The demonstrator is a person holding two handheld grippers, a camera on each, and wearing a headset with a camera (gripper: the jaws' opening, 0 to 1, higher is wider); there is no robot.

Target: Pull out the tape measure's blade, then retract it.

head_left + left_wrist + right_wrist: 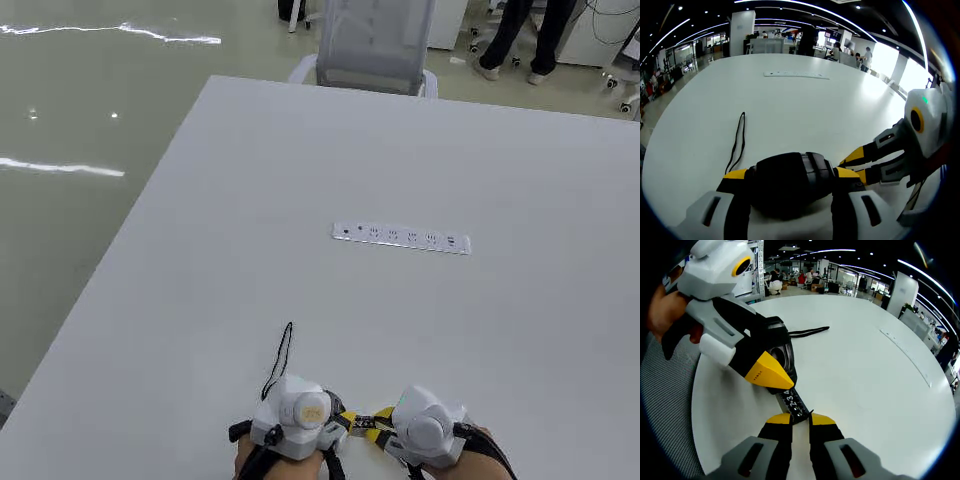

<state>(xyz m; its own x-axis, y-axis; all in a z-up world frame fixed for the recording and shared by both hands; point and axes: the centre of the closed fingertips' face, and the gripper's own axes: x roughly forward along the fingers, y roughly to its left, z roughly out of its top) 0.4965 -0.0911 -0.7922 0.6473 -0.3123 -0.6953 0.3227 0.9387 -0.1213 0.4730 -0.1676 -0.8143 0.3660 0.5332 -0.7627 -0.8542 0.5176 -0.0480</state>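
Note:
My left gripper (790, 175) is shut on the black tape measure body (790, 187), one yellow-tipped jaw on each side. The tape's black wrist strap (737, 142) trails forward on the white table (805, 115). My right gripper (800, 417) is shut on the end of the blade (792, 401), which shows only a few numbered centimetres out of the tape measure body (774, 346). In the head view the left gripper (320, 410) and right gripper (378, 430) sit close together at the near table edge, with the short blade (360, 422) between them.
A white power strip (400, 237) lies mid-table, well ahead of the grippers. A grey office chair (375, 45) stands at the far edge, and a person's legs (525, 35) show beyond it. The table drops off to a glossy floor (80, 120) on the left.

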